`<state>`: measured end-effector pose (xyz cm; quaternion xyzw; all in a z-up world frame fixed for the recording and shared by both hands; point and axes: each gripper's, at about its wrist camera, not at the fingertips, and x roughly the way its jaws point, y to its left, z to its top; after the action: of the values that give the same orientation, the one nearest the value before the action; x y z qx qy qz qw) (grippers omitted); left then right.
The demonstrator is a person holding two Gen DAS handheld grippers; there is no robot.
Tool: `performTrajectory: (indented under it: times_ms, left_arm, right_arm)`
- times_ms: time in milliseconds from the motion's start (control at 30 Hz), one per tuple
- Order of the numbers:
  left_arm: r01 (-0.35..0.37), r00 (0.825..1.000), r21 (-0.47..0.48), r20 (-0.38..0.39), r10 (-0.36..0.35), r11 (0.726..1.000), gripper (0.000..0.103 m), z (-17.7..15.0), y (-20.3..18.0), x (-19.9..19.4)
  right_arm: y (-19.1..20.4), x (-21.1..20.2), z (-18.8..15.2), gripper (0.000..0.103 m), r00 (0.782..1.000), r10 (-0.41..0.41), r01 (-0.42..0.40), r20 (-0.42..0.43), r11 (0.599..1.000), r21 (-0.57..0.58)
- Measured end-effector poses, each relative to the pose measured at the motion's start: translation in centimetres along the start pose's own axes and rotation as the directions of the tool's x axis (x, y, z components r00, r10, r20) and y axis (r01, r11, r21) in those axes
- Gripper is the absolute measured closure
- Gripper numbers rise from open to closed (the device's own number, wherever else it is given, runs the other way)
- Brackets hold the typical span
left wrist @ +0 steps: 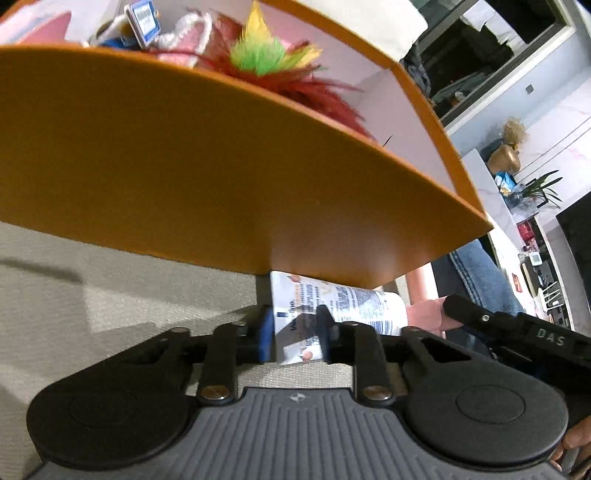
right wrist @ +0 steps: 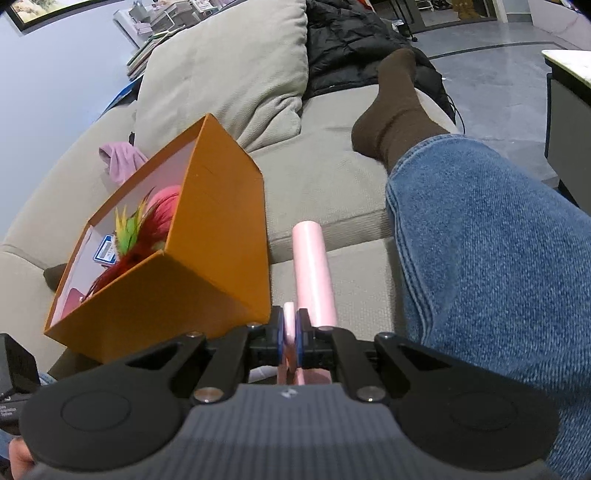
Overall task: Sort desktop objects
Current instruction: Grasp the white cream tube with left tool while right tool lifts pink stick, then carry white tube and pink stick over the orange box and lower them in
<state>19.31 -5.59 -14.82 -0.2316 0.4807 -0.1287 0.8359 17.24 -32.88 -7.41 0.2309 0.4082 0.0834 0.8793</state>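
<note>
Two grippers worked beside the orange box (left wrist: 207,166): the left gripper (left wrist: 295,332) clamped a white tube (left wrist: 347,306) printed "Vaseline" just below the box's near wall, while the right gripper (right wrist: 290,338) pinched a pink roller's handle (right wrist: 290,332), its roller (right wrist: 312,273) stretching far across the sofa (right wrist: 325,177).

You can read "DAS" in pale letters on the black gripper body (left wrist: 550,338) at the right edge of your left wrist view. The white tube (left wrist: 332,314) carries dense small print and a vertical word starting "Va", otherwise illegible. The blue-framed card (left wrist: 143,18) in the orange box (left wrist: 184,166) is too blurred to read.
</note>
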Motion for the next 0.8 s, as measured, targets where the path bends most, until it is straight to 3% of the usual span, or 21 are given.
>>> performTrajectory:
  times_ms: [167, 300, 533, 800]
  left_arm:
    - [0.112, 0.99, 0.05, 0.077, -0.116, 0.992, 0.085, -0.1, -1.6, -2.8]
    - [0.135, 0.987, 0.102, 0.078, -0.144, 0.985, 0.085, 0.3, -3.3, -2.8]
    - [0.103, 0.991, 0.123, 0.077, -0.113, 0.987, 0.089, 0.0, -4.6, -1.3]
    - [0.09, 0.983, 0.186, 0.143, -0.118, 0.978, 0.092, -0.2, -5.3, -5.5]
  right_arm:
    - [-0.2, 0.1, 0.1, 0.096, 1.0, 0.005, -0.005, -0.003, 1.0, 0.008]
    - [-0.2, 0.1, 0.1, 0.096, 1.0, 0.005, -0.005, -0.005, 1.0, 0.007]
    - [-0.6, 0.1, 0.2, 0.097, 1.0, 0.014, -0.014, -0.004, 1.0, 0.016]
    - [0.0, -1.5, 0.5, 0.097, 1.0, 0.008, -0.009, 0.021, 0.999, 0.039]
